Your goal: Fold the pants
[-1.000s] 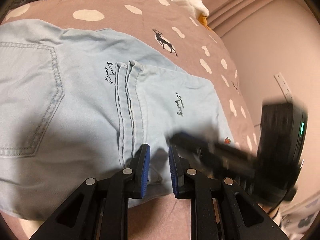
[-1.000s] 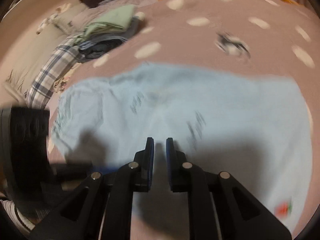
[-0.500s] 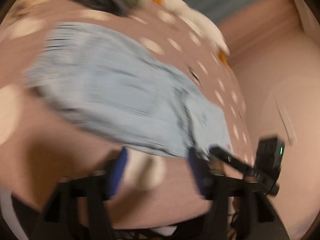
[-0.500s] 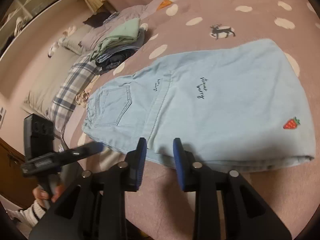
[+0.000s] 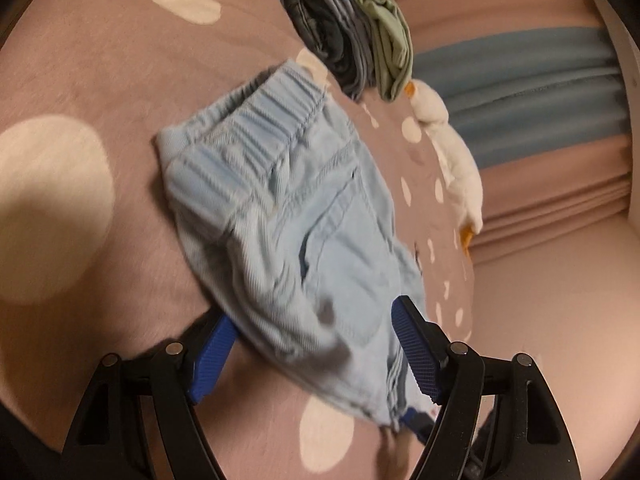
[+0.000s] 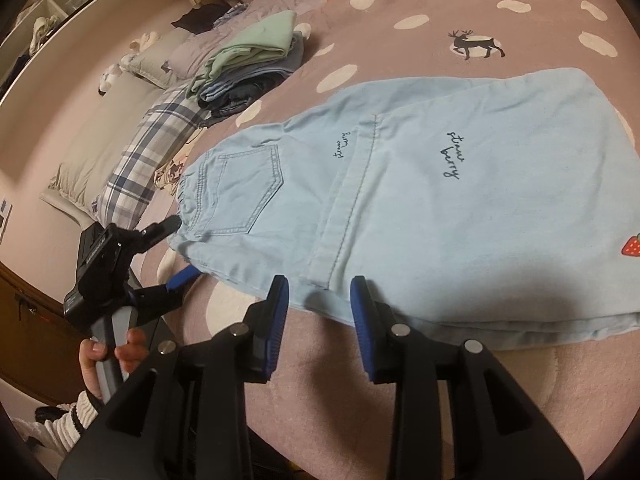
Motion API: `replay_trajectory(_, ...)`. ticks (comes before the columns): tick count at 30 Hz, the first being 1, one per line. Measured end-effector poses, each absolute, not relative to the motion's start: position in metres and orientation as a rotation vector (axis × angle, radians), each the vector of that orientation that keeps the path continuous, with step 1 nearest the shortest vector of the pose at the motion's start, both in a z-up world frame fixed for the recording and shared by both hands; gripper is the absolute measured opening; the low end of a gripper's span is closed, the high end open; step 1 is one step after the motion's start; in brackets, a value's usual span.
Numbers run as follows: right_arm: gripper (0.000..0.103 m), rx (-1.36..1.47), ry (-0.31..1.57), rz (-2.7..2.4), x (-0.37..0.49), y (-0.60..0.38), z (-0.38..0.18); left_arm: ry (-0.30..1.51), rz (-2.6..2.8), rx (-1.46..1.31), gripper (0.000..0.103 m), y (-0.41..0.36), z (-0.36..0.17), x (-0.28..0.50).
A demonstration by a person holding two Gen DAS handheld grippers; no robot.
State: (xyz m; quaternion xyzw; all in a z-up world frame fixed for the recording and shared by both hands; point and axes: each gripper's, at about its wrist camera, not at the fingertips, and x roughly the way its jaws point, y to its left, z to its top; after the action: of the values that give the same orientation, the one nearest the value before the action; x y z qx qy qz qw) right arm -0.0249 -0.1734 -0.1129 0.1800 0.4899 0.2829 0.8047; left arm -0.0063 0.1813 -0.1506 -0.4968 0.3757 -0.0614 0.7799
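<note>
Light blue pants (image 6: 420,200) lie folded on the pink spotted bedspread (image 6: 420,8), waistband to the left, a strawberry patch at the right hem. In the left wrist view the pants (image 5: 288,220) stretch away from me, elastic waistband at the far end. My left gripper (image 5: 316,356) is open, its blue pads on either side of the near waistband corner; it also shows in the right wrist view (image 6: 176,252). My right gripper (image 6: 318,322) is open and empty, just short of the pants' near edge at the fold.
A stack of folded clothes (image 6: 248,64) with a green item on top sits at the back left, also in the left wrist view (image 5: 356,28). A plaid pillow (image 6: 160,148) lies left. A white plush duck (image 5: 452,152) lies by the bed's edge.
Both grippers have opened. My left gripper has swung from the middle fold to the waistband end. My right gripper has pulled back off the fabric to its near edge.
</note>
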Motion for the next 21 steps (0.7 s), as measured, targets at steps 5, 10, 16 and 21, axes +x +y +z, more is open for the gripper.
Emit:
replay_trajectory(5,0.033,0.353,1.032,0.602,-0.011,-0.159,-0.105,0.789,-0.139,-1.076,0.077,0.191,-0.154,0.024)
replay_trajectory(10,0.032,0.273,1.02,0.558,0.023,-0.133,-0.098,0.819,-0.158,-0.992,0.07,0.184,-0.153,0.033)
replay_trajectory(16,0.015,0.14,1.02,0.487,0.083,-0.097,-0.101,0.854,-0.19,-1.051,0.027,0.208,-0.175,0.019)
replay_trajectory(21,0.011,0.093,1.088,0.4,0.113,-0.082,-0.127,0.859,-0.18,-0.991,0.027,0.203,-0.172,0.018)
